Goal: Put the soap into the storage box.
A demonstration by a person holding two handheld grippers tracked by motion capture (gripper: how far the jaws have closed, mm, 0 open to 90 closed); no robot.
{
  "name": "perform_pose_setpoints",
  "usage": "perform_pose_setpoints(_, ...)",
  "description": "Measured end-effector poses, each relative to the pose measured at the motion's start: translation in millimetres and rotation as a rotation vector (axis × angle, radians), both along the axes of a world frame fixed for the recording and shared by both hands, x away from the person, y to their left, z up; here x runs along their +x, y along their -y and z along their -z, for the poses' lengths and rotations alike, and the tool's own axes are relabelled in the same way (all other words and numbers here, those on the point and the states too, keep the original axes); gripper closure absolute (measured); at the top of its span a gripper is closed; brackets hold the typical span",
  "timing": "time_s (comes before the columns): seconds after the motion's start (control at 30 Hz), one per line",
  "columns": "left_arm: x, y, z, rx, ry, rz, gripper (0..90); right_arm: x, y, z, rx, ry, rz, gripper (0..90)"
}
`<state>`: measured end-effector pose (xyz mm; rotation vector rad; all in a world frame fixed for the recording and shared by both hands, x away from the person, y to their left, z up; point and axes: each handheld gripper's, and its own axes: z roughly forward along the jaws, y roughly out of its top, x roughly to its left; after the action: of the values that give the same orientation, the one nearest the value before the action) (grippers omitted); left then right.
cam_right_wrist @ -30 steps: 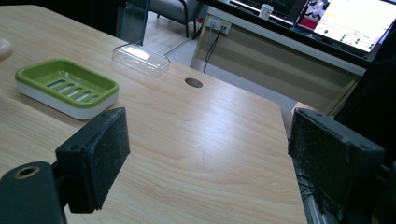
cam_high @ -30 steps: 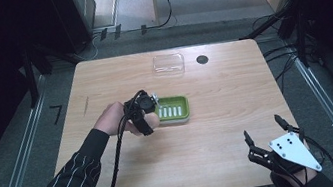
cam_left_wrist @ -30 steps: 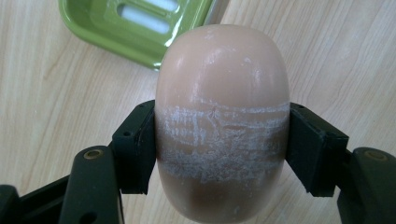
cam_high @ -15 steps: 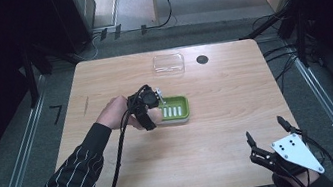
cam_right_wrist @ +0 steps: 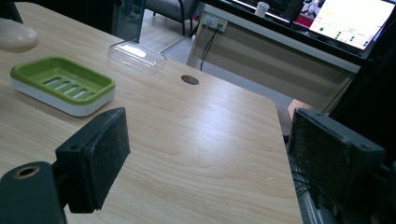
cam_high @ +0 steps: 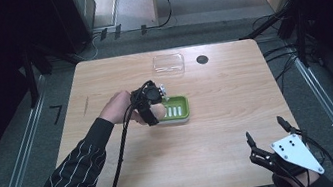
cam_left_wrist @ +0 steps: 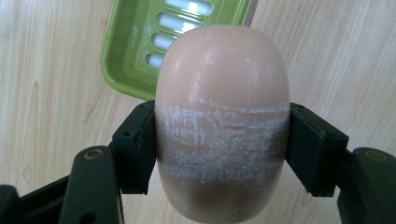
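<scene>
Soap [cam_left_wrist: 222,126] sits clamped between the two black jaws of the left gripper [cam_left_wrist: 222,140], one pad pressed to each of its sides. The bar is a smooth, rounded oval of pale peach colour, with a broad band of white scuffing and fine scratches across its middle, level with where the pads meet it. In the left gripper view it hangs above the wooden table [cam_left_wrist: 42,93], just beside the near corner of a green soap dish [cam_left_wrist: 135,51] whose floor has a row of white slots. In the high view the left gripper [cam_high: 153,95] is held by a hand [cam_high: 117,108] in a striped sleeve [cam_high: 70,184], at the left end of the dish [cam_high: 173,108], near the middle of the table [cam_high: 221,130]. Behind the dish, toward the far edge, lies a clear plastic lid [cam_high: 168,64], and just to its right a small dark round spot [cam_high: 202,59] marks the tabletop. Farther right, at the table's near edge, the right gripper [cam_high: 267,135] is well apart from the dish, with its jaws spread wide and nothing between them. In the right gripper view its own two black pads stand far apart over bare wood, with the dish [cam_right_wrist: 60,84], the lid [cam_right_wrist: 137,55] and the end of the soap [cam_right_wrist: 16,35] in the distance.
</scene>
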<state>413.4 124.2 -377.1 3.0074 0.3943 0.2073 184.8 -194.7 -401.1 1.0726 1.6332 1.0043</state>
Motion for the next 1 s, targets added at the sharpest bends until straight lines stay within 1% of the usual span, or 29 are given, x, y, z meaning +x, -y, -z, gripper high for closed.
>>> perform_pose_setpoints(0.17, 2.2, 1.6, 3.0, 0.008, -0.009, 0.006, 33.5, 0.1, -0.1, 0.0, -0.002, -0.001, -0.001, 13.4)
perform_pose_setpoints(0.23, 3.1, 3.0, 3.7, 0.011, -0.002, 0.013, 33.5, 0.4, 0.2, 0.0, -0.002, 0.001, -0.001, 13.5)
perform_pose_setpoints(0.27, 3.6, 3.7, 3.8, 0.011, -0.004, 0.013, 33.5, 0.2, 0.1, 0.0, 0.0, 0.001, 0.0, 13.4)
perform_pose_setpoints(0.37, 6.1, 6.7, 2.0, 0.012, -0.006, 0.021, 33.5, 0.8, -0.1, -0.1, -0.007, 0.002, -0.006, 13.5)
perform_pose_setpoints(0.43, 7.6, 8.6, 0.7, 0.014, 0.004, 0.03, 33.5, 0.9, -0.2, -0.1, -0.007, 0.001, -0.005, 13.4)
perform_pose_setpoints(0.5, 9.7, 10.2, -0.9, 0.015, 0.003, 0.036, 33.5, 0.9, -0.1, -0.1, -0.007, 0.001, -0.004, 13.4)
perform_pose_setpoints(0.53, 10.4, 11.0, -1.7, 0.009, 0.003, 0.033, 33.5, 1.0, -0.1, -0.1, -0.006, 0.001, -0.004, 13.5)
perform_pose_setpoints(0.63, 13.3, 14.2, -3.0, 0.021, 0.007, 0.045, 33.5, 1.0, -0.3, -0.2, -0.007, 0.0, -0.005, 13.4)
perform_pose_setpoints(0.73, 17.0, 16.9, -5.1, 0.01, 0.006, 0.052, 33.5, 1.1, -0.1, -0.1, -0.007, 0.002, -0.005, 13.4)
perform_pose_setpoints(0.87, 19.6, 20.0, -8.5, 0.019, 0.023, 0.071, 33.5, 1.1, 0.0, 0.0, -0.002, 0.001, -0.002, 13.4)
perform_pose_setpoints(0.9, 19.9, 21.2, -8.5, 0.027, 0.023, 0.079, 33.5, 1.1, 0.0, 0.0, -0.004, 0.002, -0.003, 13.4)
perform_pose_setpoints(0.93, 19.9, 22.7, -8.3, 0.027, 0.021, 0.075, 33.5, 1.2, 0.1, -0.1, -0.006, 0.002, -0.005, 13.4)
perform_pose_setpoints(1.0, 21.4, 24.0, -9.0, 0.023, 0.021, 0.085, 33.5, 1.1, 0.2, -0.1, -0.005, 0.003, -0.004, 13.4)
